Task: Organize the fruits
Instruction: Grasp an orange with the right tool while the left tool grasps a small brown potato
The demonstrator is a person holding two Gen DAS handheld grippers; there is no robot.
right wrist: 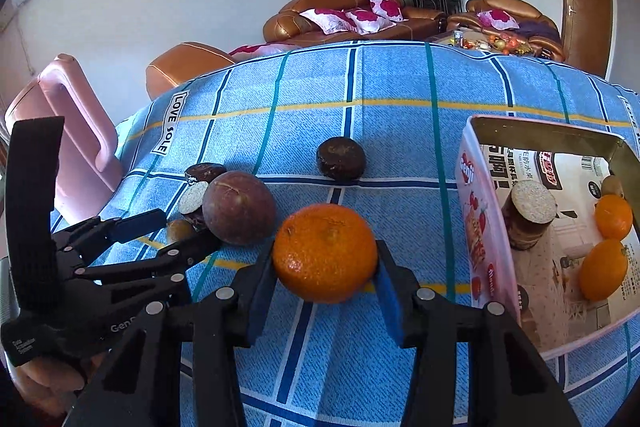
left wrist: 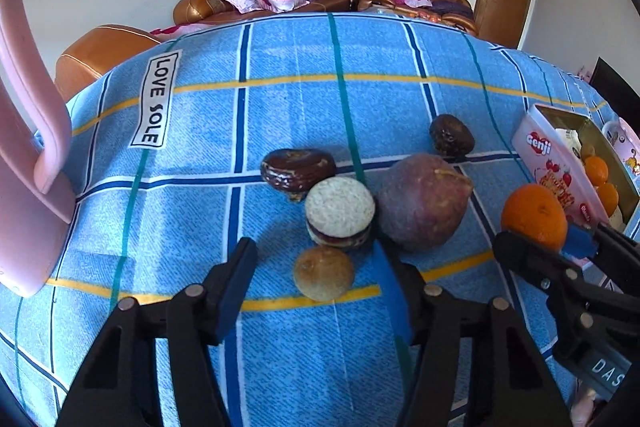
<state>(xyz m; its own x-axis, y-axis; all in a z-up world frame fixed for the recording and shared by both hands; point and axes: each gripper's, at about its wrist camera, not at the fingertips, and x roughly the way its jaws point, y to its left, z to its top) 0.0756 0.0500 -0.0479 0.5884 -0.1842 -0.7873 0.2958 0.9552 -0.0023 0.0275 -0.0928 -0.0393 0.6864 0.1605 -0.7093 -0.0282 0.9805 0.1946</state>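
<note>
**Right gripper pinches a mandarin; left gripper stands around a small bun**

In the right wrist view, the right gripper [right wrist: 326,267] holds a mandarin [right wrist: 326,253] at the lower centre of the frame. Both blue pads [right wrist: 386,291] press on the sides of the fruit. It sits just left of the pink tin box [right wrist: 476,227], which stands open at the right of the frame. Inside the box I can see two orange fruits [right wrist: 604,267], a round sandwich cake [right wrist: 530,215] and a small brownish fruit at the far wall, partly hidden.

In the left wrist view, the left gripper [left wrist: 316,275] is at the lower centre. Its jaws are spread, and a small round bun [left wrist: 324,277] lies between the fingertips. The pads do not visibly touch it. Just above the bun there is a sandwich biscuit [left wrist: 340,217] with a dark filling, and beside it on the right a large purple-brown passion fruit [left wrist: 424,201]. A chocolate-coated cake [left wrist: 298,171] lies to the upper left of the biscuit, touching it or nearly so. A dark wrinkled fruit [left wrist: 452,135] lies apart, higher and to the right.

All these things lie on a blue checked tablecloth [left wrist: 280,99] with a label "LOVE SOLE" [left wrist: 158,99]. A pink chair [left wrist: 28,131] stands at the left edge of the frame.
</note>
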